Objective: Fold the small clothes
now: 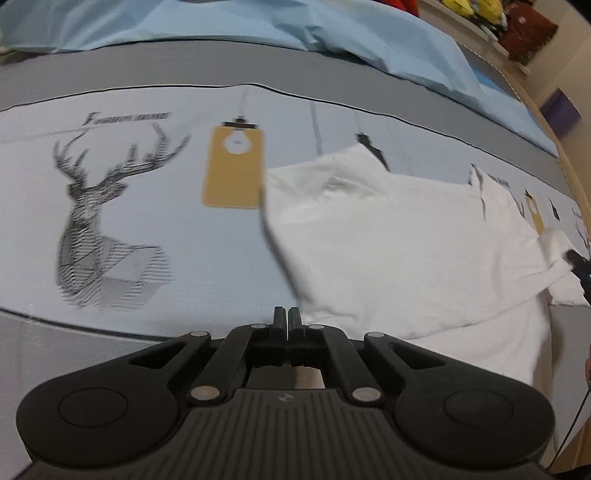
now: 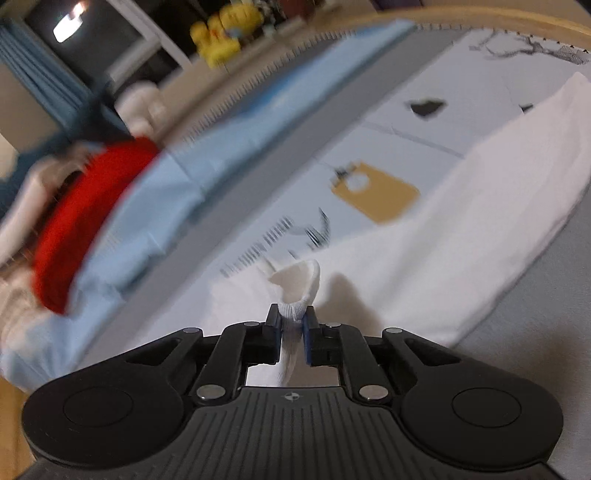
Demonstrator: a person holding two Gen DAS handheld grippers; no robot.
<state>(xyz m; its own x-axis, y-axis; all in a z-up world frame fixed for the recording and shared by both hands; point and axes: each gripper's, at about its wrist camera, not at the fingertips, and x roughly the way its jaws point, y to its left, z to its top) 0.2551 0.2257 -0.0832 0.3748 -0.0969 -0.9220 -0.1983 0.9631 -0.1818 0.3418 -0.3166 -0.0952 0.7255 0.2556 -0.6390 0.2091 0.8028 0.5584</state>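
A small white shirt (image 1: 399, 236) lies spread on a printed grey bed sheet (image 1: 147, 192), to the right in the left wrist view. My left gripper (image 1: 287, 314) is shut and empty, just left of the shirt's near edge. My right gripper (image 2: 293, 314) is shut on a bunched edge of the white shirt (image 2: 443, 236) and holds it lifted off the sheet. The right gripper's tip also shows at the far right edge of the left wrist view (image 1: 576, 258), at the shirt's end.
A light blue blanket (image 1: 258, 26) lies along the far side of the bed. A red and white garment (image 2: 85, 206) sits on it at the left of the right wrist view. Yellow plush toys (image 2: 221, 33) stand on a shelf behind. The wooden bed edge (image 2: 480, 18) runs along the top.
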